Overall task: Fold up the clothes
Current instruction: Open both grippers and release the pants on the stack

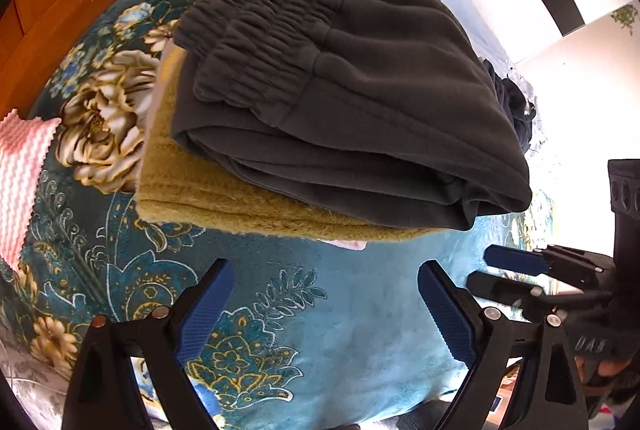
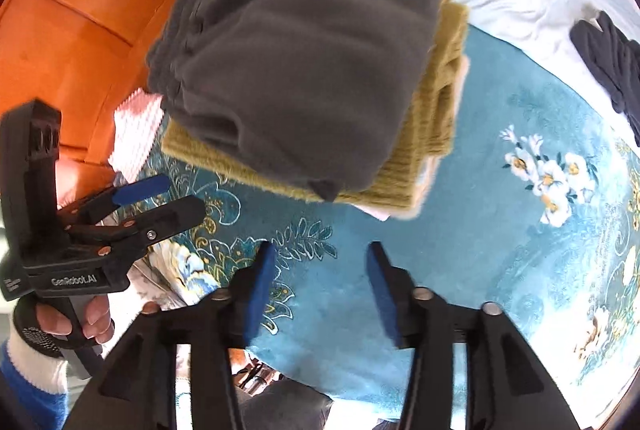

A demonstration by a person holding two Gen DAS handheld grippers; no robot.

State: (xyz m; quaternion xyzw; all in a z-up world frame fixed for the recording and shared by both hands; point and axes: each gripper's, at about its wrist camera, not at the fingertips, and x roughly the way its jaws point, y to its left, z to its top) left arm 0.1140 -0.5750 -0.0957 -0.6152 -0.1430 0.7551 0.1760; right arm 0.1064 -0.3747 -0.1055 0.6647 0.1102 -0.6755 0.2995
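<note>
Left wrist view has the left gripper (image 1: 324, 298) spread wide with nothing in it, hovering over the teal floral blanket (image 1: 340, 330) just in front of the folded pile: dark grey sweatpants (image 1: 340, 82), elastic waistband on top, lying on a folded mustard knit sweater (image 1: 224, 194). Right gripper (image 2: 322, 288) is gaping and empty too, also in front of that pile, and each camera catches the other tool off to the side. A pink-and-white zigzag cloth (image 1: 20, 170) lies left of the pile by the orange wooden headboard (image 2: 80, 10), and a dark navy garment (image 2: 612, 58) sits crumpled well right of it.
</note>
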